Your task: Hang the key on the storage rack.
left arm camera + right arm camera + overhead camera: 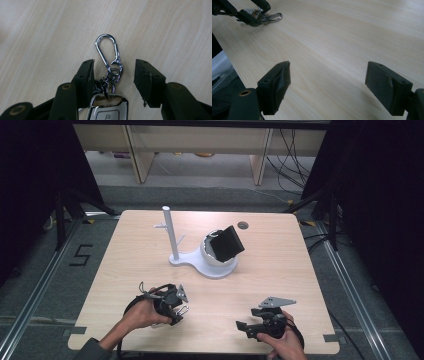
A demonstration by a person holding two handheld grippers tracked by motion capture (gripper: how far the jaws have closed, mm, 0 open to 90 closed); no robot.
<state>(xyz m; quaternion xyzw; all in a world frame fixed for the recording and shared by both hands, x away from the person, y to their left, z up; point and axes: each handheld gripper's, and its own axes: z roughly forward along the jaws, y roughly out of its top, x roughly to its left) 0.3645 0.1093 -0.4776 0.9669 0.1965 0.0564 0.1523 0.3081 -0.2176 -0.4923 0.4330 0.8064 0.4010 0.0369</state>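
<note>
A car key fob (108, 108) with a silver frame lies on the wooden table (280, 270), and a chrome carabiner (107, 50) on small rings sticks out ahead of it. My left gripper (114, 72) straddles the fob's top end. One jaw touches the ring side, the other stands apart with bare wood showing in the gap. In the high view the left gripper (178, 312) is near the table's front left, with the carabiner (183, 310) at its tips. My right gripper (329, 80) is open over bare wood and sits at the front right (245, 327).
A white stand (171, 237) with an upright post and side pegs stands mid-table. Its base holds a white bowl (207, 252) with a black block (227, 242) leaning in it. A round cable hole (243, 225) lies behind. The right gripper view shows the table edge at its left.
</note>
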